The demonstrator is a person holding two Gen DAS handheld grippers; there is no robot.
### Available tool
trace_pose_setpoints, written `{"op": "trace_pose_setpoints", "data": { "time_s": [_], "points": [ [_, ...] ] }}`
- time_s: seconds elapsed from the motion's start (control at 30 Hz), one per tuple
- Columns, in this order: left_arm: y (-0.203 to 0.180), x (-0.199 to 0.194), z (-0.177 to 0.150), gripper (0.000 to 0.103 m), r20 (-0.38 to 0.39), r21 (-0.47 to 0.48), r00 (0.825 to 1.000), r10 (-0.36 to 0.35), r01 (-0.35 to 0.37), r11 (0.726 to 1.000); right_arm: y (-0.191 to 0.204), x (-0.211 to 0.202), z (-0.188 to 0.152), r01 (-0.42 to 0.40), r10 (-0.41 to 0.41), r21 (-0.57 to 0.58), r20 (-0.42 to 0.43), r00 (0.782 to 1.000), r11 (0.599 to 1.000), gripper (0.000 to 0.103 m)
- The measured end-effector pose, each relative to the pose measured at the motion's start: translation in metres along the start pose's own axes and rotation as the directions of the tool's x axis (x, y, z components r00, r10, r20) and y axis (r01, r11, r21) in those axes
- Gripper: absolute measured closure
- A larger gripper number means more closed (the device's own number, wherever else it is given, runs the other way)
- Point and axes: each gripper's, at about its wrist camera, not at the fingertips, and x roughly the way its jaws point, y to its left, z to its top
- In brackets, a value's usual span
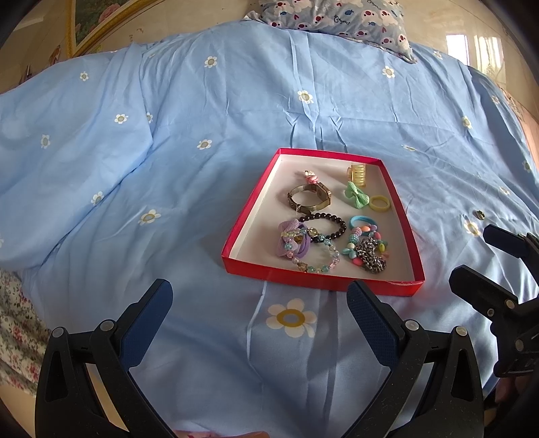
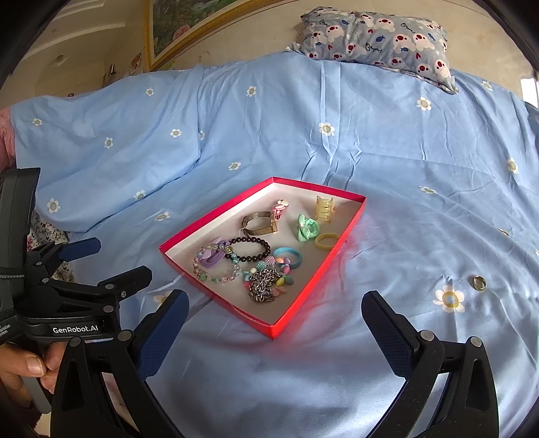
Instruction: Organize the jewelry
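Observation:
A shallow red box (image 1: 241, 222) (image 2: 303, 296) with a white inside lies on the blue bedspread. It holds several pieces: a metal watch (image 1: 308, 198) (image 2: 257, 224), a dark bead bracelet (image 1: 331, 224) (image 2: 251, 249), a clear bead bracelet (image 1: 316, 259), a chain (image 1: 370, 257) (image 2: 264, 286), a green bow (image 1: 357, 195) and a yellow clip (image 1: 357, 173). A small metal ring (image 2: 479, 282) (image 1: 479, 214) lies on the cover right of the box. My left gripper (image 1: 259, 303) is open and empty before the box. My right gripper (image 2: 274, 313) is open and empty at the box's near corner.
A patterned pillow (image 2: 377, 37) lies at the far end of the bed. A framed picture (image 2: 188, 23) hangs on the wall at the back left. A floral cloth (image 1: 17, 323) shows at the bed's left edge. The right gripper also shows in the left wrist view (image 1: 485, 262).

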Motion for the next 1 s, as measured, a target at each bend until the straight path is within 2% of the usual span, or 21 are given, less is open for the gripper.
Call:
{"op": "trace_pose_setpoints", "data": {
  "time_s": [1.0],
  "points": [
    [-0.0027, 0.0087, 0.0016, 0.000, -0.004, 0.007, 1.000, -0.014, 0.014, 1.000, 0.0007, 0.0018, 0.0014, -0.004, 0.004, -0.002, 0.002, 1.000, 1.000, 0.000]
  ]
}}
